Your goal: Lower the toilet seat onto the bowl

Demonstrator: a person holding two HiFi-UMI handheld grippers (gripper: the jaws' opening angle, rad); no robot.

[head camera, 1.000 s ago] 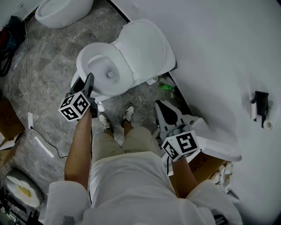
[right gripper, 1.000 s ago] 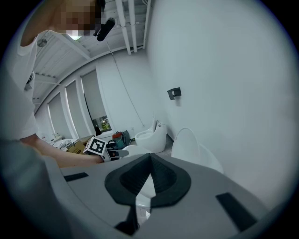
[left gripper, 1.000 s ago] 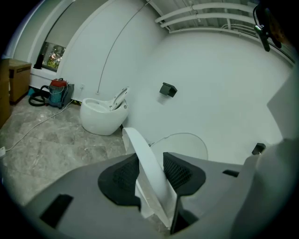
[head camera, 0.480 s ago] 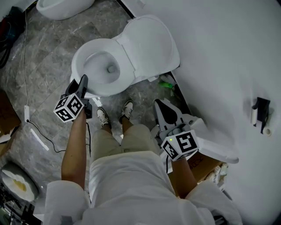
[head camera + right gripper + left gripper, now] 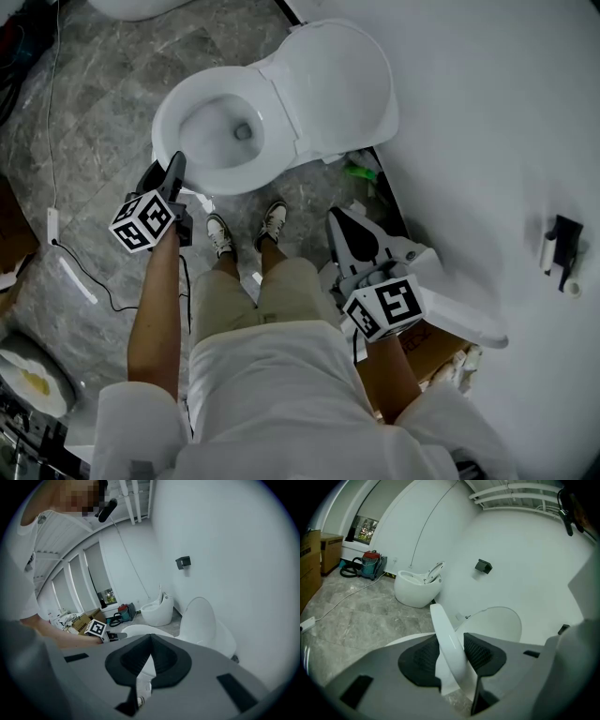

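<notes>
The white toilet (image 5: 281, 164) stands against the wall with its lid (image 5: 337, 84) tipped back. The seat ring (image 5: 183, 108) lies low over the bowl; whether it touches the rim I cannot tell. My left gripper (image 5: 174, 169) is shut on the seat's front-left edge. In the left gripper view the seat (image 5: 443, 625) runs as a white band between the two dark pads of that gripper (image 5: 451, 645), with the lid (image 5: 497, 625) behind. My right gripper (image 5: 343, 227) hangs by the person's right hip, shut and empty (image 5: 150, 637).
The person's shoes (image 5: 221, 234) stand just before the bowl. A second toilet (image 5: 415, 585), a red canister (image 5: 371, 563) and cardboard boxes (image 5: 328, 545) sit farther off. A cable (image 5: 54, 141) crosses the floor. A black holder (image 5: 560, 246) hangs on the wall.
The left gripper has kept its hold on the seat edge and drifted slightly left and down beside the bowl, while the view has shifted. The right gripper has stayed where it was.
</notes>
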